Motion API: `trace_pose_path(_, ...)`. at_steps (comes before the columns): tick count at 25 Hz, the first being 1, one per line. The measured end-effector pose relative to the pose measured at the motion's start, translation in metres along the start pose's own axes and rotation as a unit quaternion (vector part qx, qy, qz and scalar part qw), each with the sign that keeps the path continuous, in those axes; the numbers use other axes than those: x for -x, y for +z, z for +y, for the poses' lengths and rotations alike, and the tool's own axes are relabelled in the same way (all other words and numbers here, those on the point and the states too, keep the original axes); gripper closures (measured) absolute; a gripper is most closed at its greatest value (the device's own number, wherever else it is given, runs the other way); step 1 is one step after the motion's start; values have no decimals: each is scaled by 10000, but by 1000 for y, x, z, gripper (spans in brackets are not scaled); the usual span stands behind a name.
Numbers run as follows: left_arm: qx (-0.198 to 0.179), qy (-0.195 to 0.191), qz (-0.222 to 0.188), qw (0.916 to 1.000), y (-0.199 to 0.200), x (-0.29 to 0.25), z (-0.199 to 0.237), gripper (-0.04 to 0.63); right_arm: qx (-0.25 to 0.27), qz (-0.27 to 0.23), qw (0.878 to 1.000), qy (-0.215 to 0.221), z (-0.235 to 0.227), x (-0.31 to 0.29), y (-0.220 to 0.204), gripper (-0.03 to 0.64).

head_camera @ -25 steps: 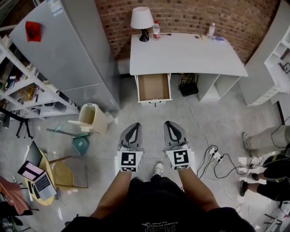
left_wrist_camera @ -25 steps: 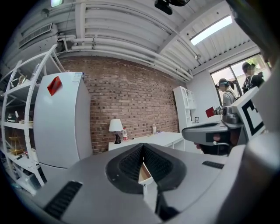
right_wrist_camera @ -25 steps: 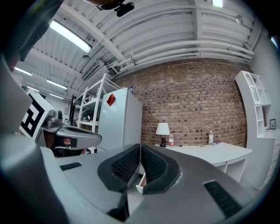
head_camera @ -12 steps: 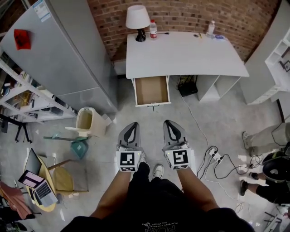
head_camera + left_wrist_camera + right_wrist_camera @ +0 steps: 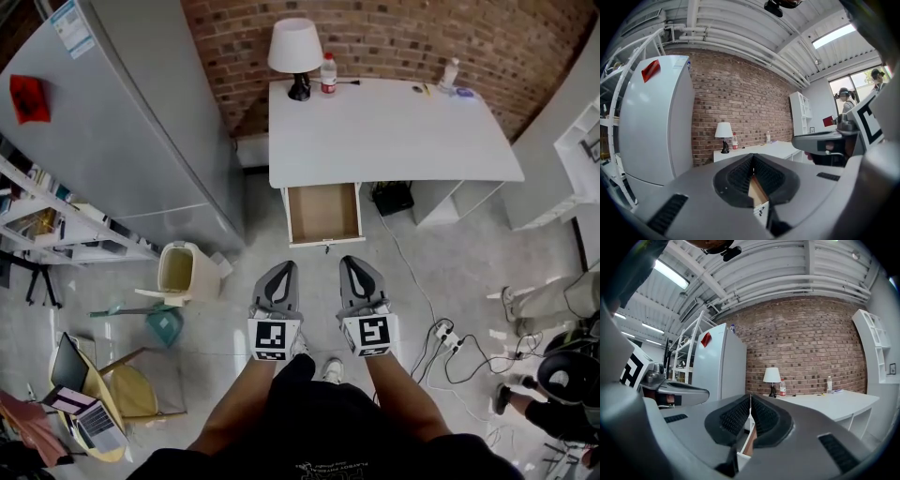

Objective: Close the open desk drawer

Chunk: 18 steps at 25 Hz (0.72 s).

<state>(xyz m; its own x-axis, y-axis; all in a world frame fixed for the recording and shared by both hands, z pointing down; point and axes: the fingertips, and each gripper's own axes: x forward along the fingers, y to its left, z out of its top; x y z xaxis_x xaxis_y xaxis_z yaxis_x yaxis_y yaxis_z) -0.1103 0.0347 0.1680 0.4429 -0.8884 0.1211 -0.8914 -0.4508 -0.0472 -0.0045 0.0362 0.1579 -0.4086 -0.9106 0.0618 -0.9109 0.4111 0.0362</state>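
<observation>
Poster: Drawer (image 5: 323, 213) question. It's hanging open from under the white table (image 5: 394, 131), dead ahead of both sets of jaws and well apart from them, with floor in between. Left gripper (image 5: 283, 267) and right gripper (image 5: 350, 262) sit side by side, each with its jaws pressed together on nothing. How would you shove it shut?

Reply: It looks empty, a wooden box with a white front panel (image 5: 325, 242), so I'd guess it's light, stiff and slides on runners without much effort. No need to grab anything. I'd keep the tips closed, plant them flat on that front panel near the small dark pull (image 5: 326, 247) in the middle, and push straight in. Push off to one side and it could twist and jam, so one gripper on each side of the pull seems safest.

Poster: And the counts?

Reply: One open drawer, one table, two grippers. Far beyond the jaws on the table: one lamp (image 5: 294, 56), two bottles, one (image 5: 328, 73) just beside the lamp and one (image 5: 451, 73) off to the right, plus small bits I can't make out. One fridge (image 5: 131, 122) and one bin (image 5: 178, 270) left of the left jaws.
</observation>
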Motion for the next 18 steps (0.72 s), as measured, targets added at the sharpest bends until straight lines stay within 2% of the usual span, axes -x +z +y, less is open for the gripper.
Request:
trace_pose_path(7, 44, -248, 63, 9997, -17, -32, 28, 588, -64, 87, 9998, -137, 0, -41, -17, 588)
trace_pose_path(11, 147, -340, 97, 9993, -21, -48, 37, 588, 77, 147, 9999, 11, 1, -58, -19, 588)
trace_pose_path(14, 173, -325, 163, 9992, -27, -59, 36, 588, 170, 225, 9994, 201, -3, -66, -23, 588)
trace_pose_path(18, 224, -101, 92, 9997, -28, -70, 37, 588, 97, 176, 9996, 202, -16, -68, -29, 589)
